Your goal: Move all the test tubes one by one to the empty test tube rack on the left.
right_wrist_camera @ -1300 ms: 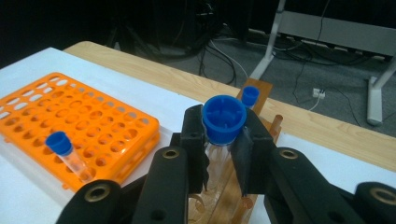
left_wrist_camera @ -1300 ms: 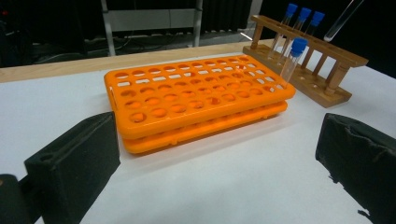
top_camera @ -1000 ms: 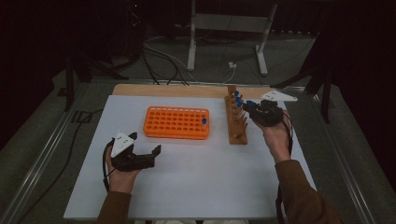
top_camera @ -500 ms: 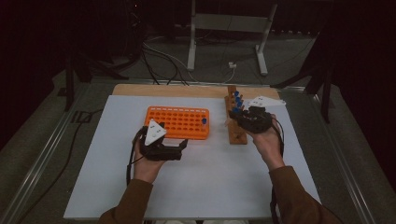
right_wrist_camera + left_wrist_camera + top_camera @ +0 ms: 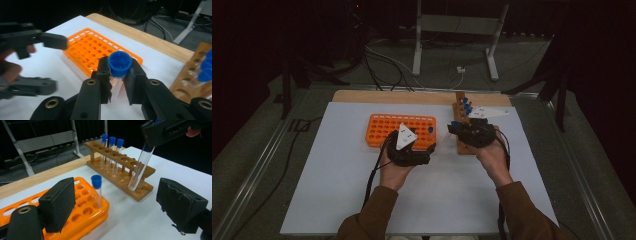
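My right gripper [image 5: 458, 129] [image 5: 117, 72] is shut on a clear test tube with a blue cap [image 5: 120, 63], held tilted over the near end of the wooden rack [image 5: 460, 104] [image 5: 117, 165]. In the left gripper view the tube's glass [image 5: 140, 167] hangs from those jaws. Three more blue-capped tubes [image 5: 112, 141] stand at the rack's far end. My left gripper [image 5: 422, 145] [image 5: 120, 202] is open beside the right front corner of the orange rack [image 5: 384, 127] [image 5: 82, 212]. Its jaws have just been closing with nothing gripped. One capped tube [image 5: 430, 131] [image 5: 97, 187] stands in that rack.
The white mat [image 5: 342, 190] covers the table, with a bare wooden strip [image 5: 387, 96] along its far edge. Cables and a metal stand's legs [image 5: 417, 55] lie on the floor beyond. Dark floor borders both sides of the table.
The left hand has moved right and forward, up to the orange rack's right end, and its jaws have narrowed. The right hand has drifted left and nearer with the tube.
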Available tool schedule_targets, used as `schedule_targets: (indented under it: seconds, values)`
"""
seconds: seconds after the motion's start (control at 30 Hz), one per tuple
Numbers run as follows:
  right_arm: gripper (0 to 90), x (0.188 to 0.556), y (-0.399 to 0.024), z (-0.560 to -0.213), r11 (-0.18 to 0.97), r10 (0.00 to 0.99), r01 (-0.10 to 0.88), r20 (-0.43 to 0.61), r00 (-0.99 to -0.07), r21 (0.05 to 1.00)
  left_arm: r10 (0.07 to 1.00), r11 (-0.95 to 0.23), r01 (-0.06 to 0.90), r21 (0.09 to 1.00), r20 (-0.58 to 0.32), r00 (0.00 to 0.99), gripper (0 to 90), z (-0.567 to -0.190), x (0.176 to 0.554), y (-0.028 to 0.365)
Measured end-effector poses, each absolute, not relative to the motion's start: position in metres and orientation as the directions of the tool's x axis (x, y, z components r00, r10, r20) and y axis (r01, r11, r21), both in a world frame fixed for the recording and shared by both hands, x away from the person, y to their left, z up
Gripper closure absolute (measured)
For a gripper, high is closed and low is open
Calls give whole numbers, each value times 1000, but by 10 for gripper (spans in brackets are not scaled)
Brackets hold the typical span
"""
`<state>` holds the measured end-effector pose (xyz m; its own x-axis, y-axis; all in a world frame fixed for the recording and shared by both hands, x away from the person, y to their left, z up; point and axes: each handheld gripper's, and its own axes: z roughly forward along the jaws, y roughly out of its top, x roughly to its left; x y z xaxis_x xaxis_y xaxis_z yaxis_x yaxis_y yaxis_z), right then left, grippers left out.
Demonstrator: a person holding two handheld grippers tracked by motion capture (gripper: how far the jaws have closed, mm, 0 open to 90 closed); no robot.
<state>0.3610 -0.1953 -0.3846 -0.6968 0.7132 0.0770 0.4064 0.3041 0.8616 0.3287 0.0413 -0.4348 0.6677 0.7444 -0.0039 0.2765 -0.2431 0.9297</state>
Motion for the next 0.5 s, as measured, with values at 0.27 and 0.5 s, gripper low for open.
schedule_targets:
  seconds: [0.27, 0.5]
  values:
    - [758, 356, -180, -386, 319, 685, 405, 87, -723, 857, 718, -250, 267, 931, -7, 696, 388, -436, 332, 24]
    - [758, 354, -173, -387, 318, 670, 411, 104, -735, 854, 702, -233, 261, 937, -24, 712, 573, -438, 334, 21]
